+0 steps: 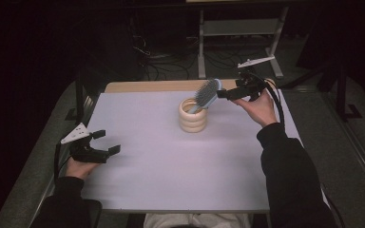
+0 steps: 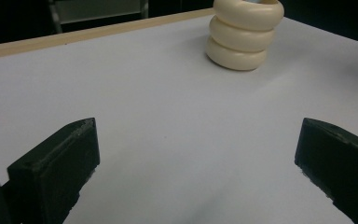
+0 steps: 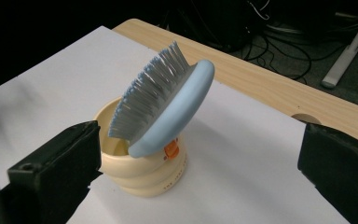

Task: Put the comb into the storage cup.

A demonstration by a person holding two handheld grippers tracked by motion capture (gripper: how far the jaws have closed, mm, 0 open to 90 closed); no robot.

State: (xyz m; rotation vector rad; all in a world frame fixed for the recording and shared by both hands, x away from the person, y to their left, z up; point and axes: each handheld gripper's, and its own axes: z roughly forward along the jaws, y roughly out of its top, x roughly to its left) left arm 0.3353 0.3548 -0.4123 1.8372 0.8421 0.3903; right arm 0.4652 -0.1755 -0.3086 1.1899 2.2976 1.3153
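High view: I back my wide-open, empty right claw (image 1: 224,93) straight off the hairbrush (image 1: 207,93) standing in the cream cup (image 1: 193,116); left gripper view: open left claw (image 2: 198,154) idles over tabletop (image 2: 144,116); right gripper view: brush leans free.

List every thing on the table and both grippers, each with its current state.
hairbrush: handle down in the holder, head leaning out over the rim, bristles up, free of both grippers.
cream ringed holder: upright on the white table, holding the brush.
right gripper: open, beside the brush head, nothing between its jaws.
left gripper: open, empty, apart from the holder.
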